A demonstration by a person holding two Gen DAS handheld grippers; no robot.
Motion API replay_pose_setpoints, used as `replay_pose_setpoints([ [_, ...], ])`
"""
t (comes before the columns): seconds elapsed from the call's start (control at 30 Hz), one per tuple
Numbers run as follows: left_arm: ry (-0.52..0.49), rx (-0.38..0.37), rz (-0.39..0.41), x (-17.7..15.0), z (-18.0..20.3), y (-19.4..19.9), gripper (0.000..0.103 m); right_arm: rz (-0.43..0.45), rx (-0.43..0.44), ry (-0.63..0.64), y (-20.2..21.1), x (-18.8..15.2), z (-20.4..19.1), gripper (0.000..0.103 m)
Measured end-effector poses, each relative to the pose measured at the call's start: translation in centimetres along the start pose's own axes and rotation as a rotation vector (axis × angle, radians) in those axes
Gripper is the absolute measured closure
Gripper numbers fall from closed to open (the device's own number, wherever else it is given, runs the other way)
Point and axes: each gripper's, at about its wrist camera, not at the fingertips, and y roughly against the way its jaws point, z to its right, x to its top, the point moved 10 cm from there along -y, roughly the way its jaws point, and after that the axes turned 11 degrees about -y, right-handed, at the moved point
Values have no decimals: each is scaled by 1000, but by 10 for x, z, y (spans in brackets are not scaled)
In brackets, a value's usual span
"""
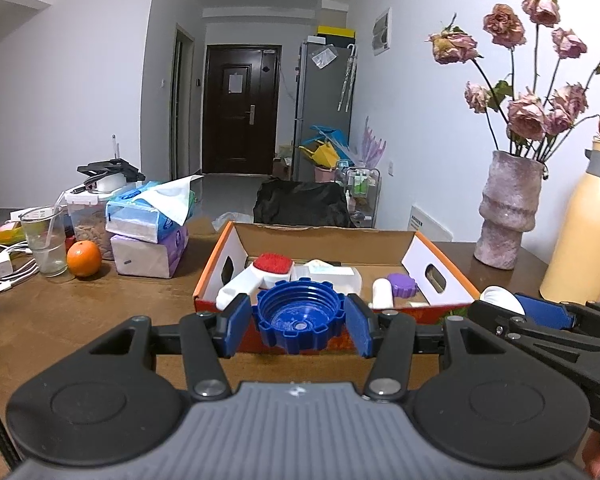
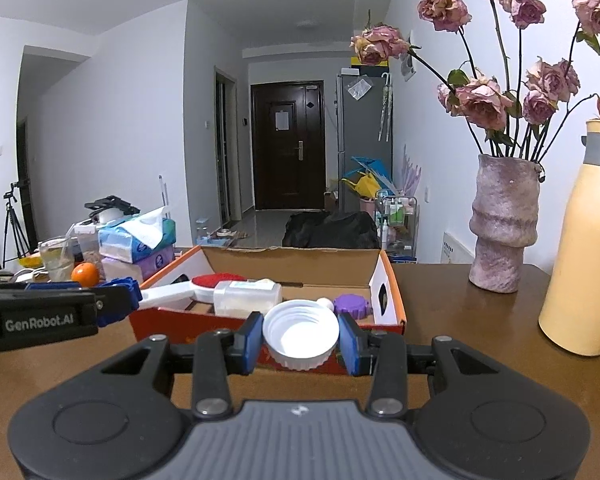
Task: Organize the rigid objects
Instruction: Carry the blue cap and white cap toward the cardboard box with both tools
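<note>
Both claws loaded, both short of the drop.

Left claw [image 1: 299, 322] is clamped on a blue ribbed plastic screw cap [image 1: 300, 314], open side facing the camera, pads on opposite sides of the rim. Right claw [image 2: 299, 338] is clamped on a white ribbed plastic screw cap [image 2: 301, 334], also open side toward the camera. Both caps are held in the air just before the near wall of the orange-edged cardboard box [image 1: 444, 276], not yet over its floor.

Box already holds: a white-handled brush with a red bristle pad [image 1: 266, 268], a clear plastic container lying on its side [image 2: 247, 298], a purple scalloped plastic lid [image 1: 402, 285] and a small white cylinder [image 1: 382, 294] next to it.

Step, as I read it: carry phase, caps on the way into the box. Next move calls for lifting each cap over the near wall, going forward, then letting go over bare cardboard. Best free floor looks like the back half behind the brush and container; the front strip is crowded.

Clearance notes:
- The claws sit side by side, close together; the right one shows at the right edge of the left view. Stagger the drops, one at a time.
- Near wall is low, side walls with handle cutouts are taller. Enter from the front.
- Right of the box: bare brown wooden table [image 2: 432, 300], then a pink textured ceramic vase with dried roses [image 2: 502, 224] and a cream-yellow insulated bottle [image 2: 580, 240]. Keep right-side swings small.
- Left: stacked tissue packs [image 1: 148, 236], an orange [image 1: 83, 258], a drinking glass [image 1: 44, 240]; well apart from the box.
</note>
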Motion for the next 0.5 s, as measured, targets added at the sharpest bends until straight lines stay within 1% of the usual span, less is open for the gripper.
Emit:
replay_pose_setpoints([
  [0.5,49,27,-9,21,-8,-67,50,0,1,-29,-67,19,5,64],
])
